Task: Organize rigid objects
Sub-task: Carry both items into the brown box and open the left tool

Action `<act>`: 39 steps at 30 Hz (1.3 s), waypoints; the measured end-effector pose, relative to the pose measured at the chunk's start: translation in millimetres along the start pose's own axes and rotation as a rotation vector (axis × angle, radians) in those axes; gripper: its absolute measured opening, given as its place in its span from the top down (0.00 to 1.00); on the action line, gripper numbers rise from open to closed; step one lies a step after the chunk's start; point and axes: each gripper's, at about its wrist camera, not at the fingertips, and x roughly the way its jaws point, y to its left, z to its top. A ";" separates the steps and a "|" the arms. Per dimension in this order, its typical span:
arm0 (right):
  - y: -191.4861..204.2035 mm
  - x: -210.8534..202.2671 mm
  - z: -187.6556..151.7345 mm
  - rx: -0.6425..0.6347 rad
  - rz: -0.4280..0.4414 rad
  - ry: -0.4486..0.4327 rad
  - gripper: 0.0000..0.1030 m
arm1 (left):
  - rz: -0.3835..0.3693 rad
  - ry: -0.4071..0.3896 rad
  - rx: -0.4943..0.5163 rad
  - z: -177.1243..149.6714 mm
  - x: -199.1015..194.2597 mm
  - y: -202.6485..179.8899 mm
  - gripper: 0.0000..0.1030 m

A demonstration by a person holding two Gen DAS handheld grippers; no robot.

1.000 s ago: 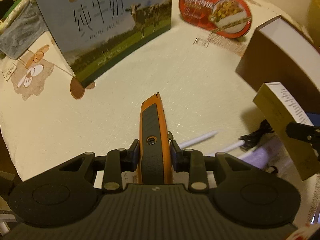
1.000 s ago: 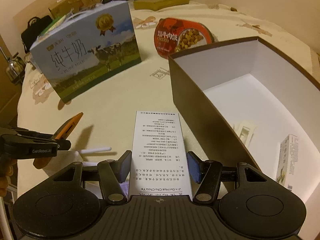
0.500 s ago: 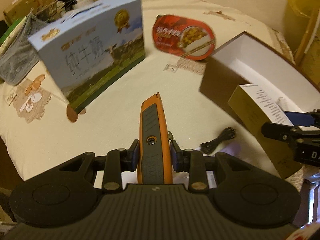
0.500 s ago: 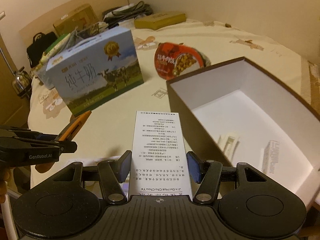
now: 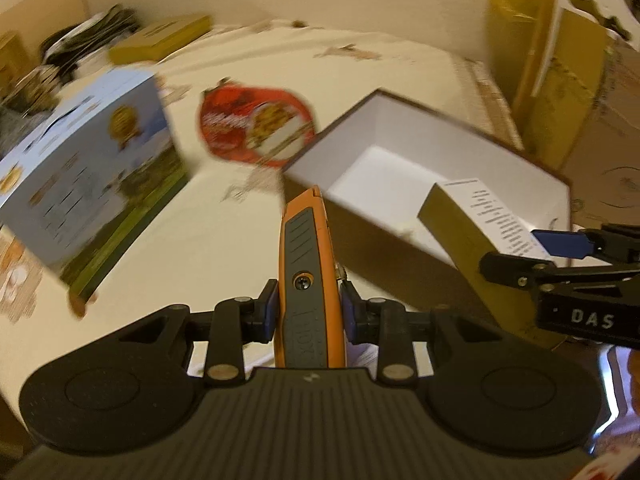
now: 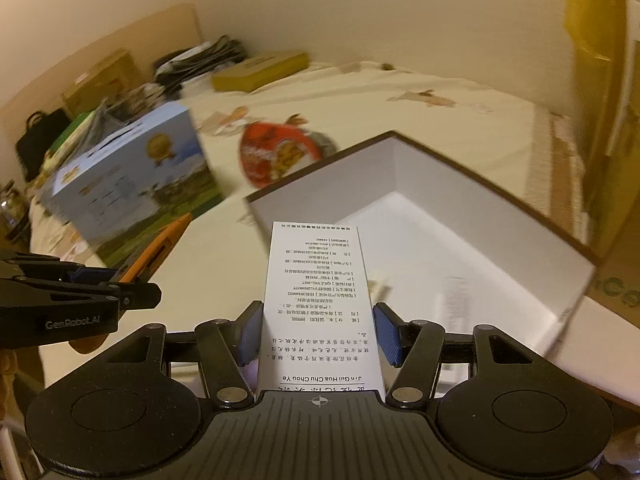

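Note:
My left gripper (image 5: 308,314) is shut on an orange and grey utility knife (image 5: 307,264) and holds it in the air, its tip near the brown box's near corner. My right gripper (image 6: 318,334) is shut on a narrow gold and white carton with printed text (image 6: 318,300), held above the near wall of the open brown box with white inside (image 6: 460,240). The carton (image 5: 476,232) and the right gripper also show at the right of the left wrist view. The knife (image 6: 154,252) shows at the left of the right wrist view. Small white packets lie inside the box.
A blue milk carton box (image 5: 88,196) stands at the left on the cream cloth. A red oval food tub (image 5: 256,128) lies behind the brown box (image 5: 400,152). A flat yellow box (image 6: 260,72), bags and clutter sit at the far edge. Cardboard boxes (image 5: 600,120) stand at the right.
Both grippers have risen and swung right toward the open brown box, still holding the knife and the carton. The table items now sit lower and farther in both views.

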 end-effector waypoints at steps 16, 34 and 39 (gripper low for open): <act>-91.4 13.2 21.3 0.095 -0.165 -0.024 0.46 | -0.114 0.005 0.134 59.3 68.2 -101.5 0.74; -142.2 65.8 29.9 0.085 -0.209 0.022 0.46 | -0.108 0.100 0.151 73.9 151.8 -144.0 0.74; -146.9 76.6 27.6 0.076 -0.207 0.043 0.46 | -0.100 0.125 0.137 71.9 170.9 -146.5 0.74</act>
